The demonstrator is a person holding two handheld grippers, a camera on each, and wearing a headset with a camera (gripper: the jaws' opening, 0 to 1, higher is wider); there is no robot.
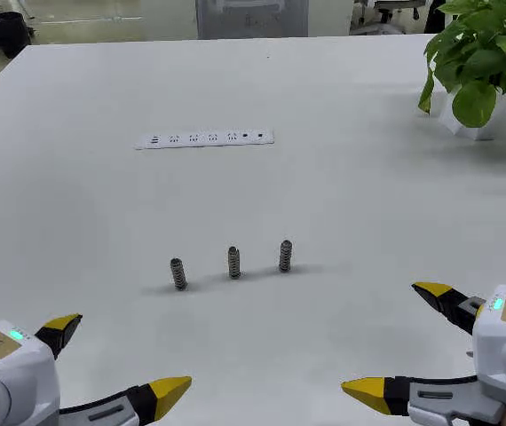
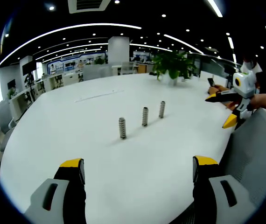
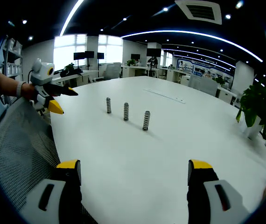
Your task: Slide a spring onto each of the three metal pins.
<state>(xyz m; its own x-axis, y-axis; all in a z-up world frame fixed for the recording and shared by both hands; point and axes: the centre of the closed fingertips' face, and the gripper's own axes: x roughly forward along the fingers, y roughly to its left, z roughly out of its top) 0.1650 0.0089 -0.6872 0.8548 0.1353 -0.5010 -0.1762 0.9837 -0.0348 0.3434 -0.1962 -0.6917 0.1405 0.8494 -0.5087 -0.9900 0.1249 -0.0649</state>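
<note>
Yellow-tipped jaws stand wide apart on the left tool (image 1: 115, 359), low at the near edge of the white counter (image 1: 342, 177), with nothing between them. The right tool (image 1: 395, 339), at 3 o'clock from it, is spread just as wide and also holds nothing. Beyond both tools, three grey springs stand upright in a row on the bare counter, well apart from either tool. They are the left spring (image 1: 178, 273), the middle spring (image 1: 233, 262) and the right spring (image 1: 285, 256), and the row climbs slightly toward the right. The row lies at about 1 o'clock from the left tool and about 10 o'clock from the right tool. Farther back, at 12 o'clock from the springs, a white power strip (image 1: 204, 138) lies flat. A potted plant (image 1: 479, 53) stands at the far 2 o'clock corner.
</note>
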